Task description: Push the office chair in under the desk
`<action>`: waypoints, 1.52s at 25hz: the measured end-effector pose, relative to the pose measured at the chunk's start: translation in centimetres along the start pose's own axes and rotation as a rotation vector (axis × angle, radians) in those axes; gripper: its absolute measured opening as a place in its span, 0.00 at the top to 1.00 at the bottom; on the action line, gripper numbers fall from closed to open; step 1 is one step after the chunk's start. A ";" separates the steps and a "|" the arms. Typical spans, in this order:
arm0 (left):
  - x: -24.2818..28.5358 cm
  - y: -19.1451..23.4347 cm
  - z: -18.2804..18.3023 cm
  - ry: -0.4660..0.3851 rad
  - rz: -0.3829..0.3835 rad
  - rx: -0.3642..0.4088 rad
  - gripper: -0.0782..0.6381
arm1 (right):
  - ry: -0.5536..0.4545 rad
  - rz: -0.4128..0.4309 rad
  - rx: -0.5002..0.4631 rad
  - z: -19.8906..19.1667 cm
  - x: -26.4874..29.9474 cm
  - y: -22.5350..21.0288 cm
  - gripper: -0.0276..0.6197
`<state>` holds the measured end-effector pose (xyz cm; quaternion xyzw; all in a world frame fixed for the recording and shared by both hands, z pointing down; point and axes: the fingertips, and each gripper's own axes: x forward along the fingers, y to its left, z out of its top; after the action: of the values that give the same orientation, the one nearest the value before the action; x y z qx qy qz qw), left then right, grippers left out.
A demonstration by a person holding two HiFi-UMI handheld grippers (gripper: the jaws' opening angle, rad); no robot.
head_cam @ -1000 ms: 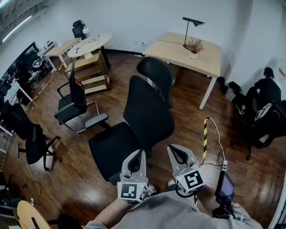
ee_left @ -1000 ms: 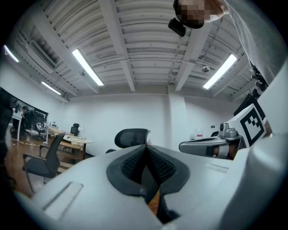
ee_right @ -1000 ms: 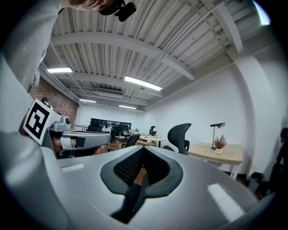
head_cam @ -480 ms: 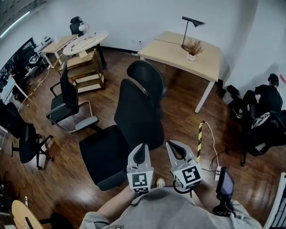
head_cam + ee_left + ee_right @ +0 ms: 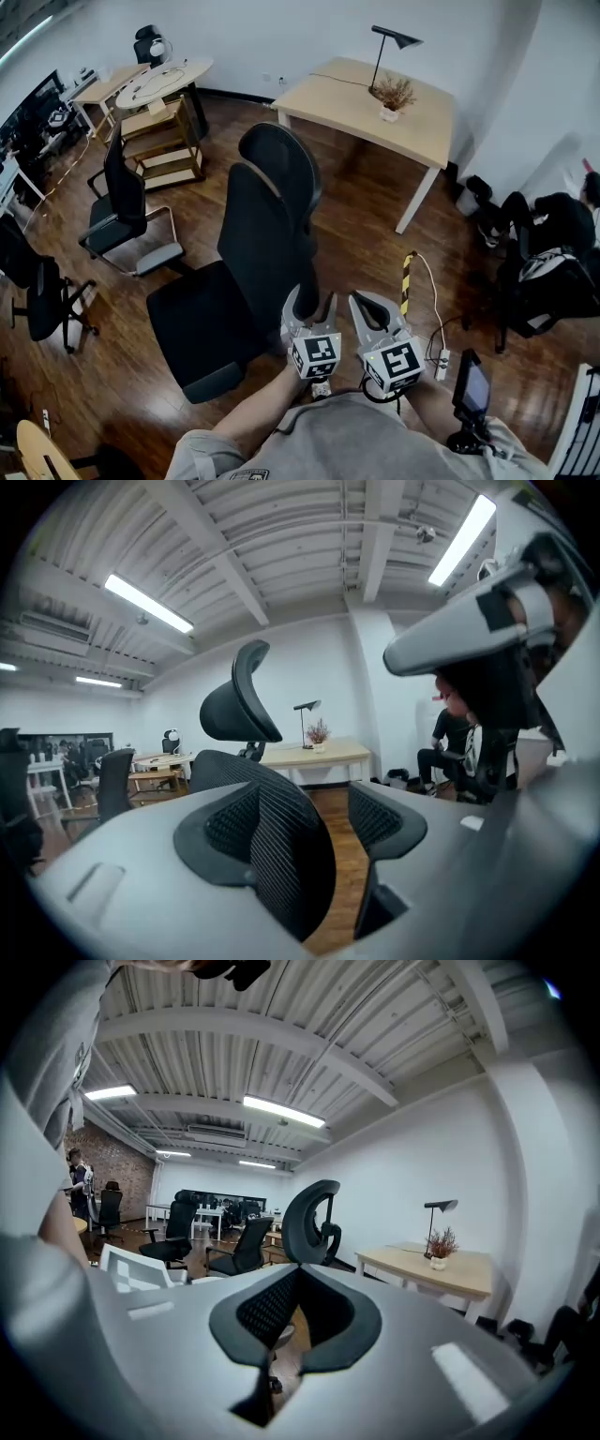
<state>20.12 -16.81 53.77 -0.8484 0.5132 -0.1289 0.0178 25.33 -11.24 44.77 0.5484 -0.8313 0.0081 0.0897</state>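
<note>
The black mesh office chair [image 5: 262, 244] stands on the wood floor, its back toward me and its headrest [image 5: 281, 164] toward the light wooden desk [image 5: 375, 103] beyond it. My left gripper [image 5: 315, 302] is at the right edge of the chair back. Its jaws have just been opening and stand open, with the mesh edge [image 5: 281, 855] between them; floor shows between the mesh and the right pad. My right gripper [image 5: 366, 307] hovers shut and empty just right of the chair. In the right gripper view the headrest [image 5: 314, 1213] rises beyond the shut right gripper [image 5: 300, 1279].
A lamp [image 5: 389, 42] and a small plant [image 5: 392, 98] stand on the desk. Other chairs [image 5: 122, 211] and a wooden shelf unit [image 5: 164, 141] fill the left. A yellow-black floor strip [image 5: 407, 281] lies right of the chair. A seated person [image 5: 553, 244] is at far right.
Both grippers moved forward to the chair back. The left jaws went from shut to open, and the chair back's edge is now between them. The right gripper stayed shut.
</note>
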 end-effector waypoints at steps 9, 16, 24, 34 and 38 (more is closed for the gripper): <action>3.4 1.3 -1.8 0.080 0.185 0.066 0.65 | 0.039 0.032 0.003 -2.0 1.0 -2.1 0.95; 2.8 0.6 -1.6 0.078 0.141 0.058 0.65 | 0.079 0.099 0.026 -4.8 3.6 -2.4 0.95; -1.7 -0.8 -2.4 0.083 0.061 0.087 0.66 | 0.139 0.187 0.045 -8.6 6.0 -0.4 0.95; -7.3 -0.8 -3.5 0.100 0.006 0.122 0.67 | 0.165 0.201 0.075 -10.6 4.8 2.8 0.95; -9.0 -1.0 -3.6 0.101 -0.012 0.125 0.68 | 0.174 0.183 0.075 -11.0 3.5 3.8 0.95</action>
<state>16.13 -8.07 55.55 -0.8411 0.4994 -0.2031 0.0441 22.00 -11.70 56.50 0.4707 -0.8660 0.0949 0.1396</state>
